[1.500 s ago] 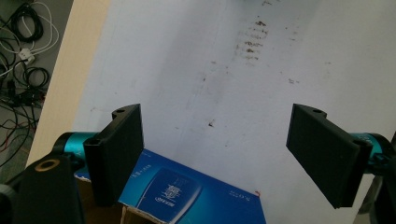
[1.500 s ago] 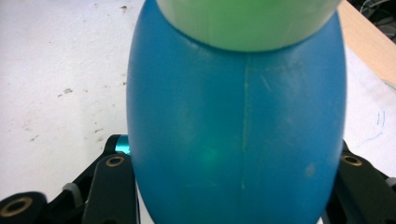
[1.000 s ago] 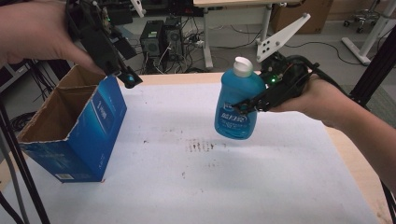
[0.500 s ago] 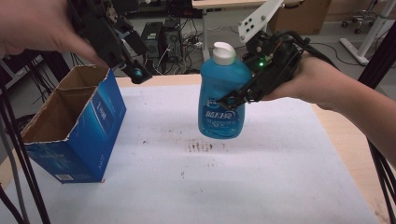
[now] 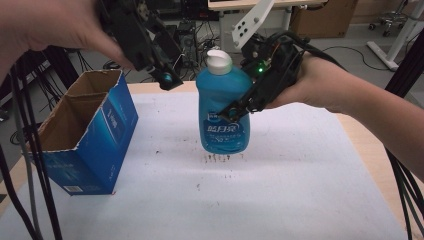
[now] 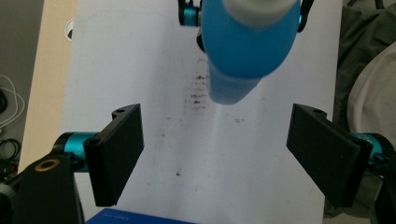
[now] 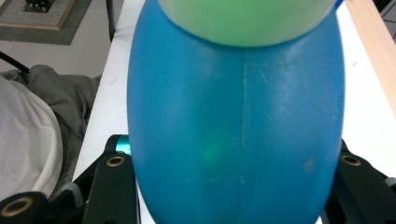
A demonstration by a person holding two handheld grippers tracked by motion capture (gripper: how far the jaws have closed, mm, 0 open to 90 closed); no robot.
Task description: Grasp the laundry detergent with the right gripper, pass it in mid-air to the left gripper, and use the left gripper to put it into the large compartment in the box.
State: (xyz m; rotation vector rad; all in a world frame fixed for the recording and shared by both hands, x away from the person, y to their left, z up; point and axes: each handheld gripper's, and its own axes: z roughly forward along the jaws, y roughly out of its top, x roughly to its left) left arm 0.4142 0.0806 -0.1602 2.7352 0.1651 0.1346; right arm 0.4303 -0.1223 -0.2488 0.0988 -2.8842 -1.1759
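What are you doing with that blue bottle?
A person holds a hand-held gripper in each hand. The right hand-held gripper is clamped on a blue bottle with a white cap, holding it upright in the air above the white-covered table. The left hand-held gripper is open and holds nothing. An open blue cardboard box stands at the left side of the table.

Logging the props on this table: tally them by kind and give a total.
Blue plastic detergent bottle with white cap, clamped in the right gripper: 1
Open blue cardboard box on the white table sheet: 1
Total: 2
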